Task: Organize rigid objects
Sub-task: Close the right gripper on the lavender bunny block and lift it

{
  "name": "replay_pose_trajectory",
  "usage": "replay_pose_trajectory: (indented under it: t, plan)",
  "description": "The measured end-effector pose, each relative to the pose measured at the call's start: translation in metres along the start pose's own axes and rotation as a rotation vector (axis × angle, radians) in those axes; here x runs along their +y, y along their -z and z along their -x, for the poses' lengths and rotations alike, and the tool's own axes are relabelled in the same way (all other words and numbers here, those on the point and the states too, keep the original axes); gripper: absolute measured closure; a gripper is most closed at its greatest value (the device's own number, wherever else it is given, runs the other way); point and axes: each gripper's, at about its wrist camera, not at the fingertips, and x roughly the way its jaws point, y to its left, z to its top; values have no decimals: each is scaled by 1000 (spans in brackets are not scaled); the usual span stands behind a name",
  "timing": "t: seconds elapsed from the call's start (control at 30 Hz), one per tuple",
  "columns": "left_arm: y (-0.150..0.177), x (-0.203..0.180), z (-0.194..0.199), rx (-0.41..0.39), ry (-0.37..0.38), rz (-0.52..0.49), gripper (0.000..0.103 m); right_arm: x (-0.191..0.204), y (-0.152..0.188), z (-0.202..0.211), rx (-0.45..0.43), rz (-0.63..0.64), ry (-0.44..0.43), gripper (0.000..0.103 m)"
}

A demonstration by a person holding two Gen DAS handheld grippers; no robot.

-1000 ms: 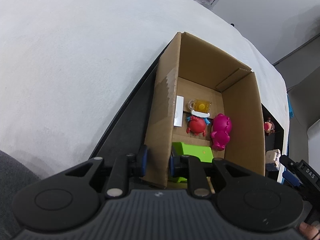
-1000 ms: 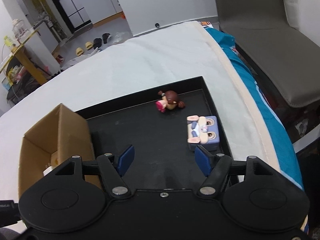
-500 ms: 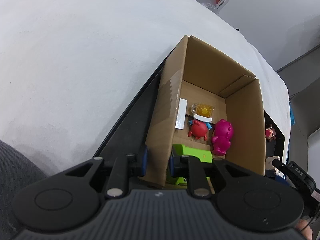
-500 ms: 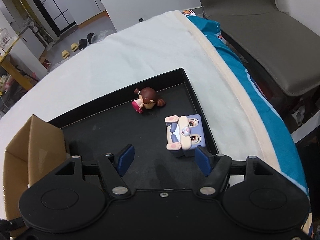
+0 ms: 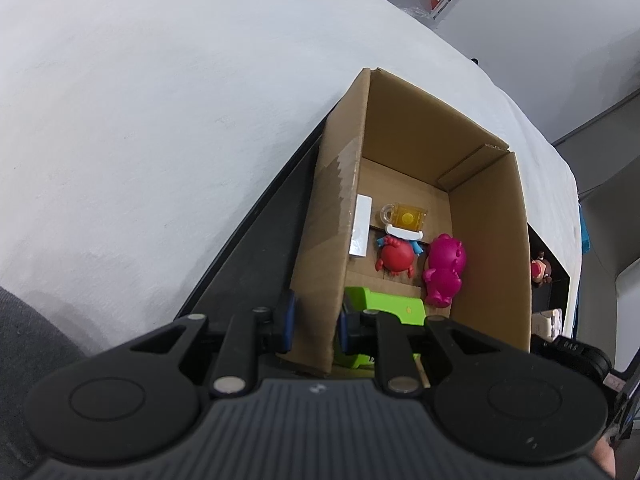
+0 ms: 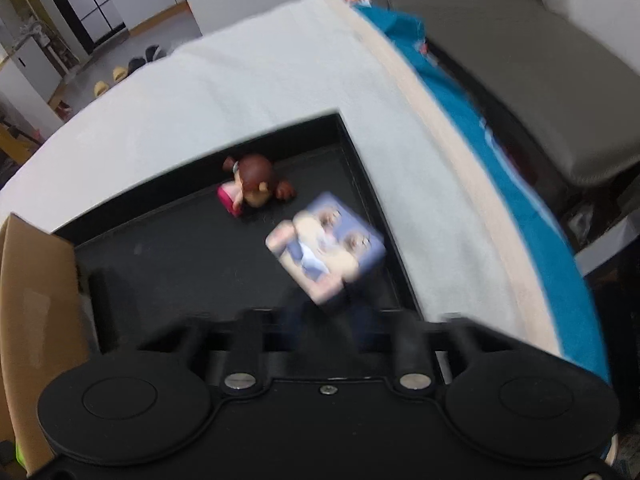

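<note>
The left claw (image 5: 314, 326) is clamped on the near wall of the box (image 5: 332, 216), one blue pad outside the cardboard and one inside, at the lower middle of the left wrist view. The right claw (image 6: 320, 320) is blurred in its own view; its fingers look drawn in around the lower corner of the block (image 6: 326, 252), but whether they grip it I cannot tell.

The white bed (image 5: 140, 100) fills the upper left of the left view, with wide bare cloth around the tray. The black tray (image 6: 180, 256) lies on it; its far right corner sits at the upper middle of the right view, and bare tray floor spreads left of the toys toward the box at the left edge.

The box stands open-topped on the tray. Inside lie a green toy (image 5: 384, 304) nearest the claw, a magenta figure (image 5: 442, 268) by the right wall, a red figure (image 5: 396, 258) beside it, a yellow mug (image 5: 406, 216) beyond, and a white slab (image 5: 360, 232) leaning on the left wall.

The block, lilac with a cartoon face, is tilted near the tray's right rim. A brown-haired doll (image 6: 256, 190) lies just beyond it, close to the far rim.

Partly read lettering "DAS" shows on a black part (image 5: 570, 346) at the lower right of the left view.
</note>
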Motion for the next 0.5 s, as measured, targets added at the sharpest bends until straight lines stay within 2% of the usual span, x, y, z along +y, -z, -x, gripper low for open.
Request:
replay_pose_trajectory:
  t: [0.03,0.17,0.27,0.33,0.4,0.43,0.5]
  plan:
    - [0,0,0,0,1,-4,83,0,1,1,1,-1,-6,97]
    - [2,0,1,-5,1,-5,83,4,3,7,-11,17,-5,97]
    - [2,1,1,-6,4,4,83,5,3,15,-28,23,11,92]
    - [2,1,1,-7,4,4,83,7,1,22,-53,36,17,76]
    - [2,1,2,-10,4,5,83,7,-1,29,-79,44,13,65]
    - [1,1,2,-10,4,8,83,7,-2,32,-88,47,12,60]
    - [1,1,2,-11,4,8,83,6,-5,35,-108,54,13,55]
